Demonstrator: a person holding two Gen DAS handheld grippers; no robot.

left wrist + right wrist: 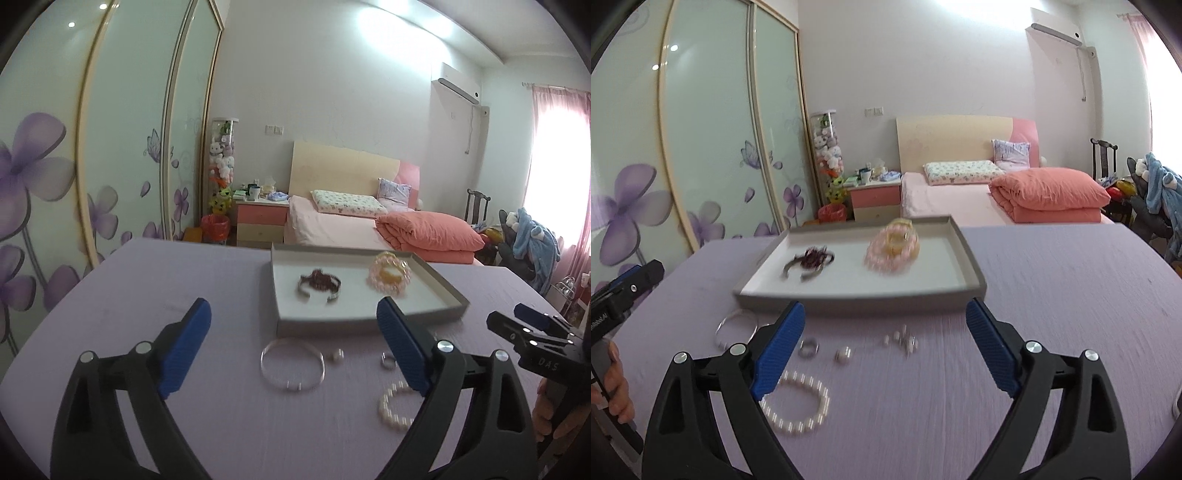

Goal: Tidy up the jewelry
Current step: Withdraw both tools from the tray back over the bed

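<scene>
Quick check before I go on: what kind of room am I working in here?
A home bedroom, almost certainly. A made bed with a folded salmon-pink quilt stands behind the work table, a flower-printed sliding wardrobe fills the side wall, and a bedside cabinet holds small clutter.

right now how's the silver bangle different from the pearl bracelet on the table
The silver bangle is one thin, smooth metal hoop; the pearl bracelet is a string of round whitish beads. The bangle lies close to the grey tray, the bracelet farther from it, nearer the cameras. The bangle looks the wider ring. Both lie flat on the purple tablecloth, outside the tray, with neither open gripper touching them.
</scene>
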